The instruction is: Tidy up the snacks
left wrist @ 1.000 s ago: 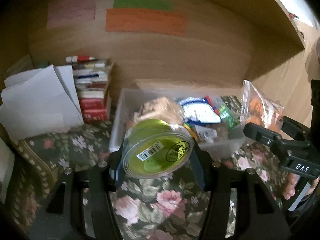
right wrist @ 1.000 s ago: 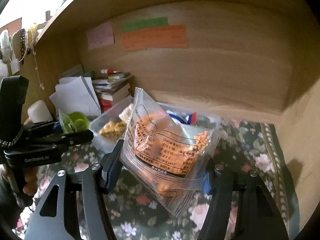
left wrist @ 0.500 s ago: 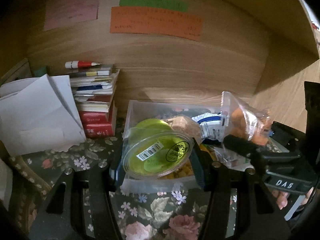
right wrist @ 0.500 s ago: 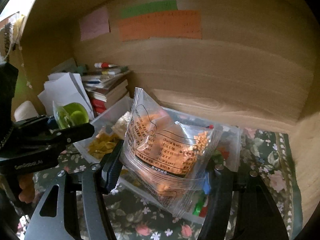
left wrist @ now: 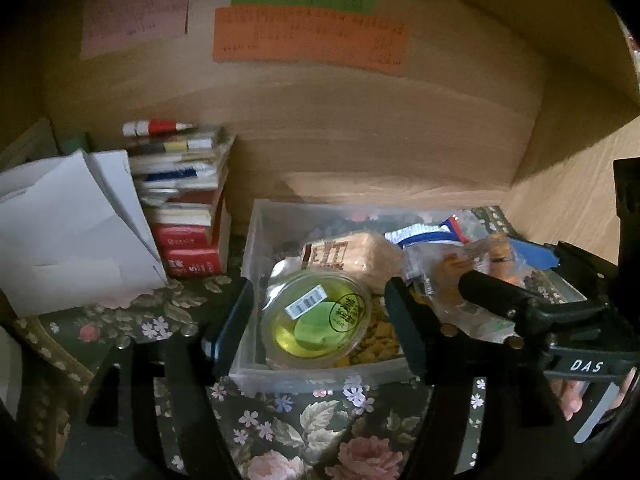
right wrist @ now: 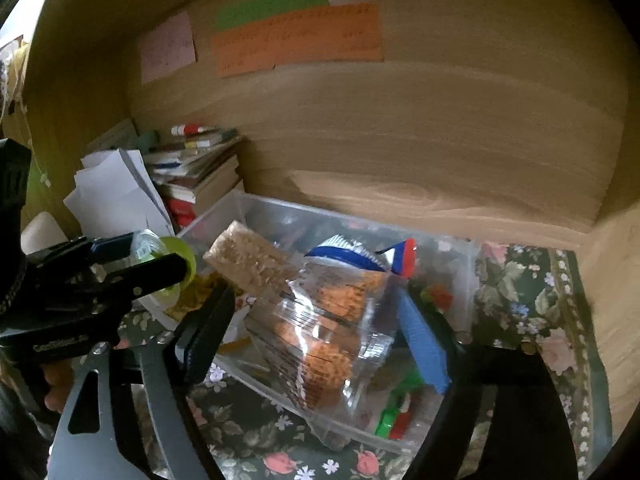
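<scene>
A clear plastic bin of snacks stands on the floral cloth; it also shows in the right wrist view. My left gripper is open over its front left corner; the green-lidded clear cup lies in the bin between the spread fingers, apart from both. My right gripper is open above the bin; the clear bag of orange snacks sags between the fingers over the front rim. A brown wrapped bar and a blue-white packet lie in the bin.
A stack of books and white papers stand left of the bin. The wooden back wall with coloured notes is close behind. The side wall is at right. Floral cloth lies in front.
Both grippers moved forward over the bin and opened. The cup dropped from the left fingers into the bin; the snack bag slipped loose from the right fingers and sagged over the rim.
</scene>
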### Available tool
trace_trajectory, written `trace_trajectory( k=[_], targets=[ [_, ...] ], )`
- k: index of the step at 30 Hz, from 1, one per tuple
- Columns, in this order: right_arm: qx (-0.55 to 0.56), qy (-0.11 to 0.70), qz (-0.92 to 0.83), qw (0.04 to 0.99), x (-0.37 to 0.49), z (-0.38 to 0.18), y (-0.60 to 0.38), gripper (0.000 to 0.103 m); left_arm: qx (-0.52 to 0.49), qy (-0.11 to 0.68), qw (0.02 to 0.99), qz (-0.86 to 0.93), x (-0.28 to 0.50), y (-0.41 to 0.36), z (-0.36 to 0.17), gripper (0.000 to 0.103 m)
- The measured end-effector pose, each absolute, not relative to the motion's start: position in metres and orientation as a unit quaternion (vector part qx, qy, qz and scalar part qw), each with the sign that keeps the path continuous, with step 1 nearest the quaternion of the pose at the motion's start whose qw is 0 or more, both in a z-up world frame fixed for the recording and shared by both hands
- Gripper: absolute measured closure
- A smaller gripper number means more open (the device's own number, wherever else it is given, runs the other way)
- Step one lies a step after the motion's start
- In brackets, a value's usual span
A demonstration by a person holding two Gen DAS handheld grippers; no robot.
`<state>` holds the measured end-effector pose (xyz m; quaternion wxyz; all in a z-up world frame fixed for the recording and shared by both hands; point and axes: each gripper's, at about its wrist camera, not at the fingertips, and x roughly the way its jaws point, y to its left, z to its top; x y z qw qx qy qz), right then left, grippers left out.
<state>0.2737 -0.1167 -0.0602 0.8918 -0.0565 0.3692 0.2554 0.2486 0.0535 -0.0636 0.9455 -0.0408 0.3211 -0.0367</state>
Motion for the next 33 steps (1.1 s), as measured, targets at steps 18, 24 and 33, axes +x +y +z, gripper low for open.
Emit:
trace_trajectory(
  k=[18, 24, 33],
  targets=[
    [-0.039, 0.218, 0.248, 0.943, 0.173, 0.039, -0.165, 0.023, -0.042, 0.169, 0.985, -0.02, 0.128, 0.041, 0.024, 0.035],
    [-0.029, 0.175, 0.256, 0.95, 0.134, 0.066, -0.177, 0.023, -0.033, 0.129, 0.991, -0.018, 0.082, 0.029, 0.041, 0.03],
    [-0.026, 0.168, 0.258, 0.951, 0.105, 0.065, -0.176, 0.016, -0.014, 0.093, 0.996, 0.001, 0.037, 0.012, 0.048, 0.007]
  ],
)
